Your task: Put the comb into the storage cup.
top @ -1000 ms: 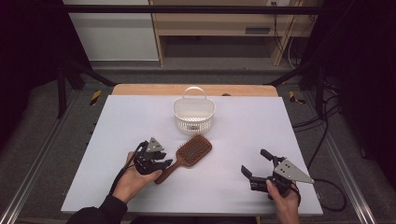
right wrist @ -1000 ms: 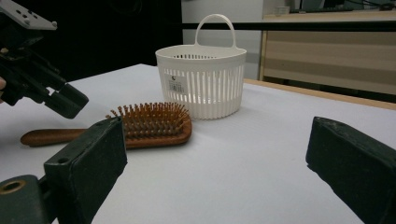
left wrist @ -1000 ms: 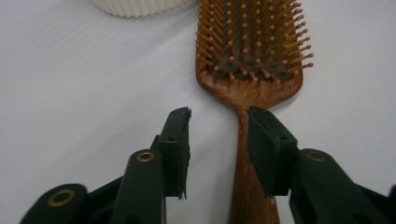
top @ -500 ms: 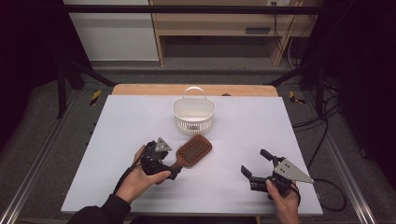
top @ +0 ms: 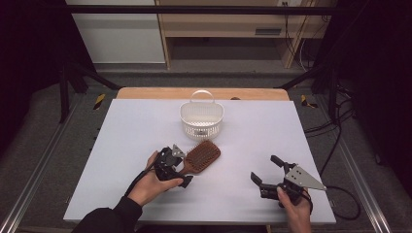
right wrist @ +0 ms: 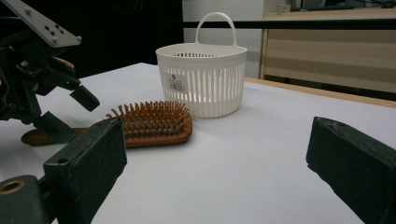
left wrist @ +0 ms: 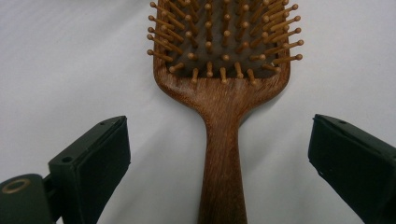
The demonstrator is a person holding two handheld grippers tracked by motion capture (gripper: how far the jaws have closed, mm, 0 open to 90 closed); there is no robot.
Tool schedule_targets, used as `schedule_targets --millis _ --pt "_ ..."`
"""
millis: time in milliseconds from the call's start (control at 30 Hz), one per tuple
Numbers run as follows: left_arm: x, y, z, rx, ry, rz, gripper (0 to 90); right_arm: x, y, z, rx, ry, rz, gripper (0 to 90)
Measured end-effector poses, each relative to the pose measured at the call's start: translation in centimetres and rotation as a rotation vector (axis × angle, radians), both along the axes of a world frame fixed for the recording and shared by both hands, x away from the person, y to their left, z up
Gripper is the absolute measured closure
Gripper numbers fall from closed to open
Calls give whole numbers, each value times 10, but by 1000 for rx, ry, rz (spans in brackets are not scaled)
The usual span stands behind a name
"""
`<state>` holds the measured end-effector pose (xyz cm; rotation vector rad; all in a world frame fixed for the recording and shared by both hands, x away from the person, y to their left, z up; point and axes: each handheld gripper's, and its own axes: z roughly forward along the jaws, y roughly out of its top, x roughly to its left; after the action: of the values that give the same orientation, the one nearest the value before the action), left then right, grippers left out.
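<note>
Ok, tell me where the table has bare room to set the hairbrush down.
Bare sheet lies left of the white basket out to the table edge, and right of it, between basket and right gripper. The near strip between the two hands is free too. It is crowded mid-table, where the hairbrush lies just before the basket with the open left gripper astride its handle.

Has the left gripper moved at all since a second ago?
Yes. The left gripper has slid rightward along the table, closer to the white basket, and its jaws, just opened, now straddle the hairbrush handle without touching it.
</note>
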<state>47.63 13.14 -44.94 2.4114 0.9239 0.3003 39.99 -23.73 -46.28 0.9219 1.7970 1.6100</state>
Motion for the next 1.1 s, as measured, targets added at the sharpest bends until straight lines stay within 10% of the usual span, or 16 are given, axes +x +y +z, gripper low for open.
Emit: schedule_targets --millis 700,1100 --pt "7 -5 0 59 63 -23 83 0 0 0 3 1 2 54" --pt "12 -5 -3 79 120 -15 368 0 0 0 3 3 2 54"
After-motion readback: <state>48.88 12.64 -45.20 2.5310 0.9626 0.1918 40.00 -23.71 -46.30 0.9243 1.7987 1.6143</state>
